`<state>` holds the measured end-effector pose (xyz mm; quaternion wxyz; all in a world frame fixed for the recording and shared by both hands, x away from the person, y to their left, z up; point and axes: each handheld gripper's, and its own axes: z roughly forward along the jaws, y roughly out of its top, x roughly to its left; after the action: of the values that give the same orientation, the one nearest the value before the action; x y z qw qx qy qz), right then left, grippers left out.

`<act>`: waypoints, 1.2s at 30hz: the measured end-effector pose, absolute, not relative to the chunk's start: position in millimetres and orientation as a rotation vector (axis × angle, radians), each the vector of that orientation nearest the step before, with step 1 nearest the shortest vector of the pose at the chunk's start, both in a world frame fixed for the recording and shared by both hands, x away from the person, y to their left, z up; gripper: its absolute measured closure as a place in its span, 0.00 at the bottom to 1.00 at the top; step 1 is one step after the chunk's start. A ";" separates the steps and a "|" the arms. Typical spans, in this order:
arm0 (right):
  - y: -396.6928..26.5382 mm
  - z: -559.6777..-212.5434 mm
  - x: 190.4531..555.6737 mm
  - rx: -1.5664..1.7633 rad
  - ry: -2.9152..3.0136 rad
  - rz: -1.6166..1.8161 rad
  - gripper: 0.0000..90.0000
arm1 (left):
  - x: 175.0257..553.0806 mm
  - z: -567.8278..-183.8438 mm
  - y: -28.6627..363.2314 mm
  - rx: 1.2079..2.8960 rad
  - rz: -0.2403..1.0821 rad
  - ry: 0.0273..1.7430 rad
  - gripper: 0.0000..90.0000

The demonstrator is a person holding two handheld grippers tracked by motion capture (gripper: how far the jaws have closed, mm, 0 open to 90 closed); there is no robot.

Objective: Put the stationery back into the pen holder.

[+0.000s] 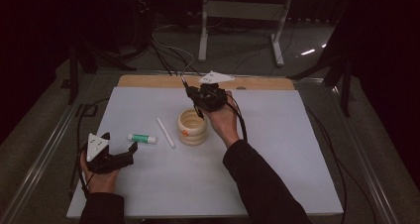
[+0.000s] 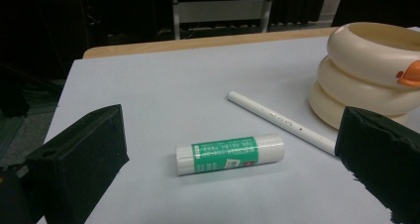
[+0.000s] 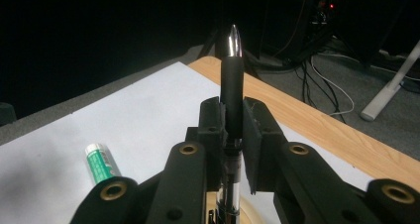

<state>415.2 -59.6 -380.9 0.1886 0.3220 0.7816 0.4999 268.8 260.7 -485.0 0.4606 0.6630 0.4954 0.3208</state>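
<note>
Pen (image 3: 232, 85) pinched upright in my right tool (image 1: 205, 102), just above ringed holder (image 1: 192, 127). I judge: centre tip over mouth, lower straight, release late. Left tool (image 1: 119, 157) spread, glue stick (image 2: 230, 153) lying ahead between jaws.

From my high view the black pen (image 1: 198, 109) in the right gripper (image 1: 200, 106) is mostly hidden by the jaws, and I can't tell whether its lower end is inside the cream ringed holder (image 1: 192, 127). In my left gripper view that holder's right side runs off the frame. The print on the glue stick (image 2: 230, 154) is too small to read. The right gripper view crops the glue stick's lower end.
</note>
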 end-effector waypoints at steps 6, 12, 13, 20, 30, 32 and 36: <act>-54.5 -383.1 415.5 0.907 2.200 1.414 0.89 | 268.8 -485.0 260.8 1.631 0.788 1.218 0.00; -53.3 -386.9 416.5 0.919 2.199 1.421 0.89 | 268.9 -485.2 260.9 1.630 0.788 1.217 0.00; -52.9 -387.2 416.5 0.914 2.200 1.421 0.89 | 269.0 -485.3 260.9 1.632 0.788 1.217 0.00; -49.6 -390.4 416.4 0.909 2.209 1.416 0.89 | 268.9 -485.3 261.4 1.628 0.788 1.218 0.00; -47.8 -397.0 416.6 0.917 2.225 1.401 0.88 | 269.0 -485.4 261.6 1.627 0.786 1.219 0.00; -47.7 -398.8 416.4 0.919 2.229 1.398 0.88 | 268.9 -485.4 261.5 1.627 0.786 1.218 0.00; -46.4 -403.7 416.4 0.914 2.241 1.385 0.88 | 269.0 -485.3 261.3 1.628 0.783 1.216 0.00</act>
<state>416.4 -46.4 -403.7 0.1754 0.3228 0.7912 0.4890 269.0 261.3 -485.3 0.4634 0.6626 0.4947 0.3187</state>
